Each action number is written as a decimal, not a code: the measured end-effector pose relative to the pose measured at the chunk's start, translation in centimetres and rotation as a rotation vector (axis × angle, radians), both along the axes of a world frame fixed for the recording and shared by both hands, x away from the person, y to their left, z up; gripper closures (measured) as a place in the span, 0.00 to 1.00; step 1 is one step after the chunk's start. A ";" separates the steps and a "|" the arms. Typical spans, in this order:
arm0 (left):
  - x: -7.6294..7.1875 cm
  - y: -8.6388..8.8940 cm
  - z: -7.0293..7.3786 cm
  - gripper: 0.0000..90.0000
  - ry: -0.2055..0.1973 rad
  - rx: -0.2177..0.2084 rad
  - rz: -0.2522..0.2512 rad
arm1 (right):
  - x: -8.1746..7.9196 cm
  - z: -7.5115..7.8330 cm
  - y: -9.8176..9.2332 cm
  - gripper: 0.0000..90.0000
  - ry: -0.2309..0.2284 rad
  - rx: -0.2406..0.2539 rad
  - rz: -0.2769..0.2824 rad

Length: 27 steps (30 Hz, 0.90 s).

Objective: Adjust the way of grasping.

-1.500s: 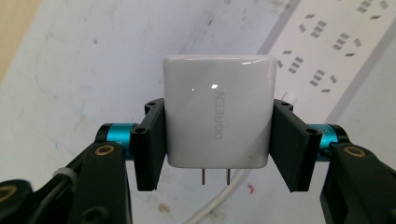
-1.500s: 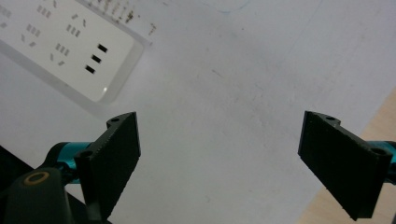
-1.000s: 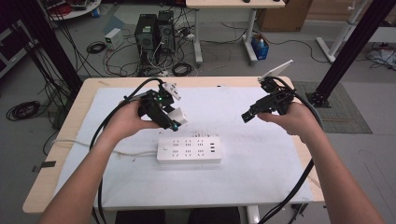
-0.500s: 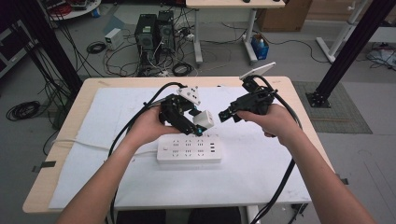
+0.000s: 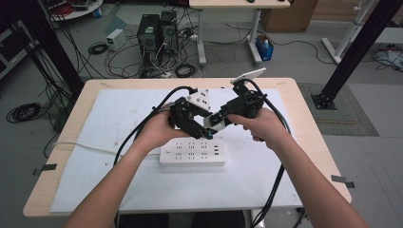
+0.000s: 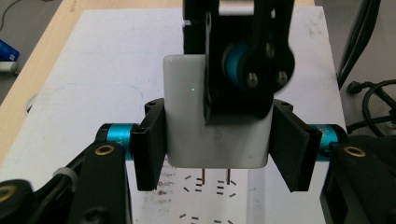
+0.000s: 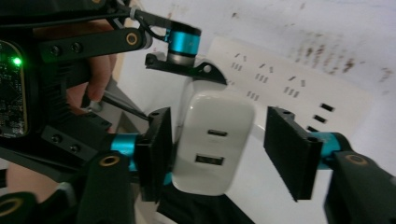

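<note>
White table cover point(image 5: 119, 190), computer towers point(image 5: 154, 31) on floor, cardboard box point(image 5: 290, 16)

Light wooden table point(image 5: 309, 142) covered by a white sheet point(image 5: 119, 166) with brownish smudges, and a white power strip point(image 5: 192, 155) lying flat near its middle, its white cord point(image 5: 81, 145) trailing left.

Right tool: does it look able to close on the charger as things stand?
Probably yes. The charger already sits between the right tool's jaws, which have just been closing; one pad is at it, the other still apart. The left tool grips its other sides.
</note>
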<state>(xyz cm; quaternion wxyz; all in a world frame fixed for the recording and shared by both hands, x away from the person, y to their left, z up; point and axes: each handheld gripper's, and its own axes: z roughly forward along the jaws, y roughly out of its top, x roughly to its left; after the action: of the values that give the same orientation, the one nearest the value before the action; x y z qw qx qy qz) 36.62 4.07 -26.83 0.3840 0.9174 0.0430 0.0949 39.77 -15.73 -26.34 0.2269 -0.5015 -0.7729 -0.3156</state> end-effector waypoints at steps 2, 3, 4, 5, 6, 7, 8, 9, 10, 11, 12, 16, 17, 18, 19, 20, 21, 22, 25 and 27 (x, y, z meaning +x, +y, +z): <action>-0.3 -0.1 -0.1 0.47 -0.038 0.027 0.004 | 0.0 0.0 0.5 0.65 -0.009 0.015 0.009; -0.4 -0.1 -0.1 0.47 -0.049 0.040 0.013 | 0.1 -0.1 0.6 0.67 0.000 0.020 0.012; -0.4 0.0 -0.1 0.46 -0.051 0.046 0.020 | 0.2 -0.1 0.6 0.69 -0.004 0.024 0.017; -0.4 0.2 0.0 0.45 -0.049 0.049 0.029 | 0.2 0.0 0.7 0.69 -0.017 0.013 0.019; -0.5 0.7 0.0 0.39 -0.055 0.084 0.045 | 0.4 0.3 0.6 0.69 -0.037 -0.014 0.027; -0.5 0.7 0.0 0.35 -0.055 0.084 0.045 | 0.4 0.3 0.6 0.69 -0.037 -0.014 0.027; -0.5 1.6 0.0 0.35 -0.039 0.112 0.076 | 0.6 1.0 0.4 0.69 -0.071 -0.045 0.038; -0.5 1.6 0.0 0.35 -0.039 0.112 0.076 | 0.6 1.0 0.4 0.69 -0.071 -0.045 0.038; -0.6 2.8 0.0 0.35 -0.021 0.121 0.104 | 0.6 1.9 0.4 0.69 -0.146 -0.139 0.054; -0.6 2.8 0.0 0.35 -0.021 0.121 0.104 | 0.6 1.9 0.4 0.69 -0.146 -0.139 0.054; -0.6 4.1 -0.1 0.35 -0.003 0.172 0.144 | 0.7 2.7 0.6 0.69 -0.195 -0.242 0.103; -0.7 6.0 -0.4 0.31 0.037 0.264 0.219 | 0.8 4.0 1.3 0.69 -0.294 -0.403 0.216; -0.6 6.7 -0.4 0.31 0.057 0.307 0.232 | 0.8 4.0 1.3 0.69 -0.294 -0.403 0.216; -0.6 7.4 -0.6 0.30 0.090 0.347 0.256 | 0.8 4.5 2.0 0.69 -0.348 -0.505 0.300; -0.5 7.9 -0.8 0.28 0.114 0.387 0.280 | 0.8 4.7 2.2 0.69 -0.366 -0.545 0.336; -0.5 9.1 -1.1 0.27 0.145 0.463 0.334 | 0.7 4.9 2.5 0.69 -0.392 -0.582 0.363; -0.5 9.1 -1.1 0.27 0.145 0.463 0.334 | 0.7 4.9 2.5 0.69 -0.392 -0.582 0.363; -0.5 9.1 -1.1 0.27 0.145 0.463 0.334 | 0.7 5.1 2.6 0.69 -0.405 -0.601 0.386; -0.1 10.9 -1.9 0.22 0.207 0.564 0.405 | 0.7 5.6 3.0 0.69 -0.430 -0.625 0.468; 0.0 11.8 -2.4 0.22 0.228 0.616 0.437 | 0.7 5.6 3.2 0.69 -0.437 -0.647 0.492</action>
<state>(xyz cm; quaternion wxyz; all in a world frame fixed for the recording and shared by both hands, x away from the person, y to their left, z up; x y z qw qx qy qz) 36.67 15.88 -29.19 0.0542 0.9636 0.2493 0.0806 40.43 -12.58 -20.77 -0.0415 -0.2697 -0.9575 -0.0933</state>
